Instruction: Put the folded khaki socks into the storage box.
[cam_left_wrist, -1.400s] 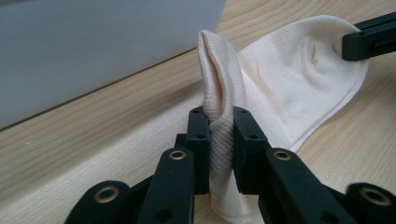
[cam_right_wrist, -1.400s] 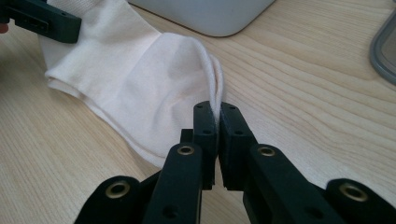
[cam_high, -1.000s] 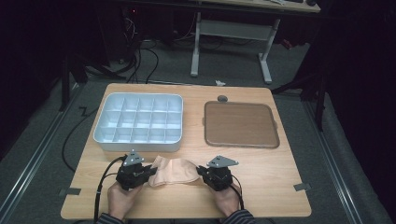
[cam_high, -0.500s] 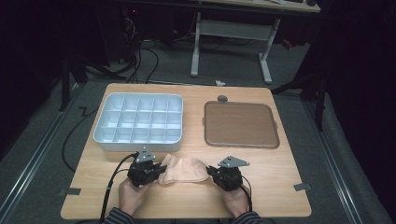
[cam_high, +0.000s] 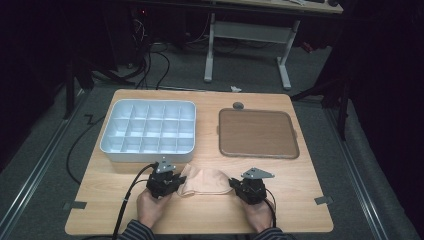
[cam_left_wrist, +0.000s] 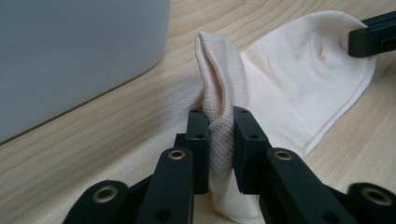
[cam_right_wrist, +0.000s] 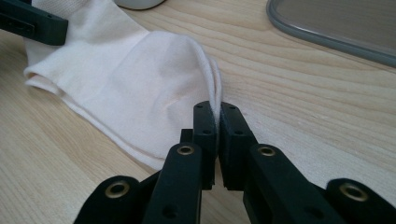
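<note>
Left tongs (cam_left_wrist: 220, 140) clamped on the sock's ribbed cuff, right tongs (cam_right_wrist: 218, 135) clamped on its toe edge. I judge both grips done; lifting and placing remain. Sock (cam_high: 205, 181) lies on the surface (cam_high: 300, 195) just in front of the compartment bin (cam_high: 150, 132). High view adds the brown tray (cam_high: 257, 133) beside the bin; the gripper views show fabric pinched.

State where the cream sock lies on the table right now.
In the high view the sock lies at the table's near edge, between the left gripper and right gripper, below the compartment tray.
</note>
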